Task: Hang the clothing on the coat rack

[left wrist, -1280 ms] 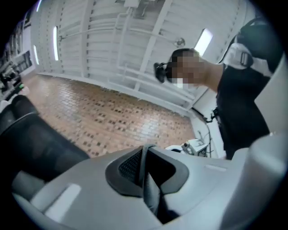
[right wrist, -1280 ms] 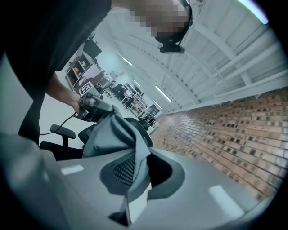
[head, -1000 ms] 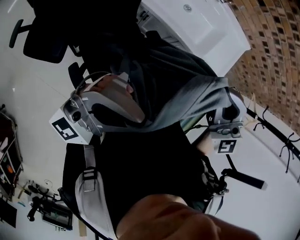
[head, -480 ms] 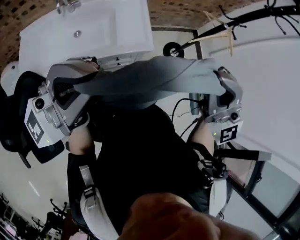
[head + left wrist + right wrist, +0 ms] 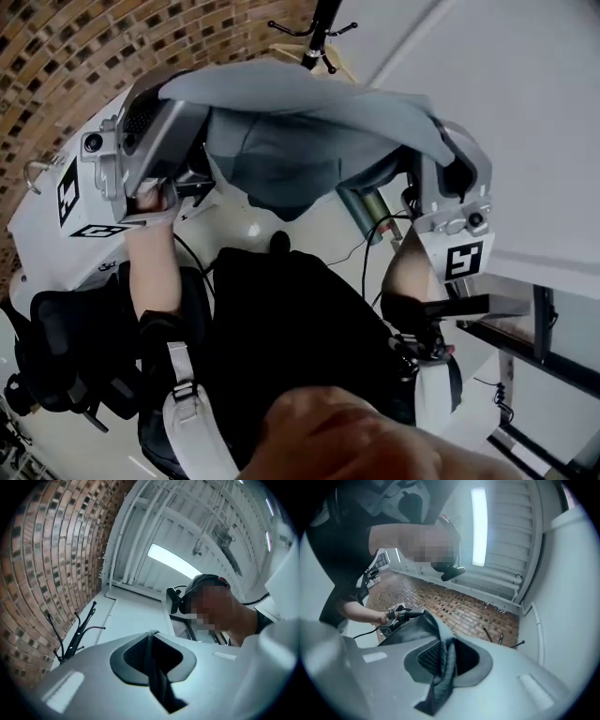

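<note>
A grey garment (image 5: 300, 131) hangs stretched between my two grippers, raised in front of me. My left gripper (image 5: 176, 92) is shut on its left edge; in the left gripper view a dark strip of the cloth (image 5: 157, 681) runs through the closed jaws of that gripper (image 5: 150, 635). At the other end, my right gripper (image 5: 441, 136) is shut on the right edge, and grey fabric (image 5: 440, 672) is bunched between the jaws of the right gripper (image 5: 443, 641). The black coat rack (image 5: 319, 28) with its curved hooks stands just beyond the garment's top edge. The coat rack (image 5: 75, 630) also shows by the brick wall.
A brick wall (image 5: 66, 56) fills the upper left. A white counter (image 5: 42, 248) lies to the left and a black office chair (image 5: 66, 356) sits below it. A dark desk frame (image 5: 511, 333) runs along the right by the white wall.
Both grippers have lifted the garment and swung with it toward the coat rack, which moved from the far right to directly beyond the garment. Both grips stay the same.
</note>
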### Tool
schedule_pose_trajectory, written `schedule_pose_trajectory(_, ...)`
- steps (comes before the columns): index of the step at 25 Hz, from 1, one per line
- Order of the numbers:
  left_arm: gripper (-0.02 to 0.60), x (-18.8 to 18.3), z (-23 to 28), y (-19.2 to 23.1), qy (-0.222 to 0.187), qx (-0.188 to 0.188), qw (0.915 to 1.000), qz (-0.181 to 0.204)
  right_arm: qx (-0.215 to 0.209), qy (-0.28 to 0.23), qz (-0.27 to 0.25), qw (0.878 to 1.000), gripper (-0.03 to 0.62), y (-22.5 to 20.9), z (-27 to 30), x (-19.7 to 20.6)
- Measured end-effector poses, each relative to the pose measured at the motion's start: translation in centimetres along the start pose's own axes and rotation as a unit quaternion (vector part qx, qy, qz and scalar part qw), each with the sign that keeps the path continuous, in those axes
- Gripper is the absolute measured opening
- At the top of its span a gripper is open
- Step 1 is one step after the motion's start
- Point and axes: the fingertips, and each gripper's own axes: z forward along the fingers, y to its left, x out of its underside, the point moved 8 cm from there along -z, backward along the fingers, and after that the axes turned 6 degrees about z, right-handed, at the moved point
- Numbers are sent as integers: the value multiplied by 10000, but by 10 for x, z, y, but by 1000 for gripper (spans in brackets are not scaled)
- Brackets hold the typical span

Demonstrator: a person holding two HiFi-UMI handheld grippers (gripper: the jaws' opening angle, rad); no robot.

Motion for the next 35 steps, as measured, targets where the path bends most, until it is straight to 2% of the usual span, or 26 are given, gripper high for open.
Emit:
schedule_pose_trajectory(4,11,8,65,56,107,608,9980,112,609,-145,-624,9961,28,-70,6,5)
schedule_pose_trajectory(8,11,0,140,128,131,1199,9918,431,1309,-526,-674,9877,28,-145,32,1)
schedule_pose_trajectory(9,11,-1,163,149,209,1153,9918,507,1426,-642,-614,9858,28,-172,41,-4)
schedule_pose_trajectory(10,11,1,183,176,420,932,9933,532,1484,-684,-563,9850,28,-201,54,-5)
schedule_pose_trajectory(11,11,9,198,208,781,559,9942,489,1550,-566,-458,9852,28,-231,70,2)
schedule_pose_trajectory(12,11,22,208,241,1247,113,9913,398,1642,-264,-197,9859,28,-259,87,20)
schedule_pose_trajectory(13,11,38,213,271,1744,-299,9838,294,1719,179,277,9846,28,-280,102,48)
schedule_pose_trajectory(14,11,56,212,292,2202,-573,9735,213,1740,688,891,9783,28,-291,110,85)
schedule_pose_trajectory(15,11,75,206,302,2579,-644,9639,179,1693,1172,1473,9674,28,-290,107,126)
schedule_pose_trajectory(16,11,93,196,300,2859,-541,9566,174,1597,1546,1919,9559,28,-277,95,165)
schedule_pose_trajectory(17,11,110,186,293,3028,-345,9523,158,1485,1748,2264,9466,28,-255,80,198)
schedule_pose_trajectory(18,11,123,178,284,3089,-140,9509,141,1377,1740,2582,9403,28,-232,64,224)
schedule_pose_trajectory(20,11,139,172,267,3063,110,9514,314,1185,1262,3084,9354,28,-194,45,248)
schedule_pose_trajectory(21,11,142,171,260,3036,156,9514,499,1106,1014,3166,9366,28,-182,41,248)
schedule_pose_trajectory(24,12,140,165,239,2891,243,9531,863,1004,730,3043,9445,29,-166,41,237)
schedule_pose_trajectory(27,12,134,138,223,2697,21,9564,1117,1094,614,3136,9412,31,-157,35,227)
schedule_pose_trajectory(29,12,132,110,212,2308,-202,9661,1138,1165,544,3100,9420,37,-151,26,219)
schedule_pose_trajectory(32,12,130,69,188,1321,-325,9859,979,1387,622,2979,9424,97,-144,12,212)
schedule_pose_trajectory(34,12,134,48,172,838,-317,9920,888,1618,662,3064,9357,143,-142,-1,214)
schedule_pose_trajectory(35,12,138,38,165,748,-308,9929,868,1760,622,3157,9303,146,-140,-11,217)
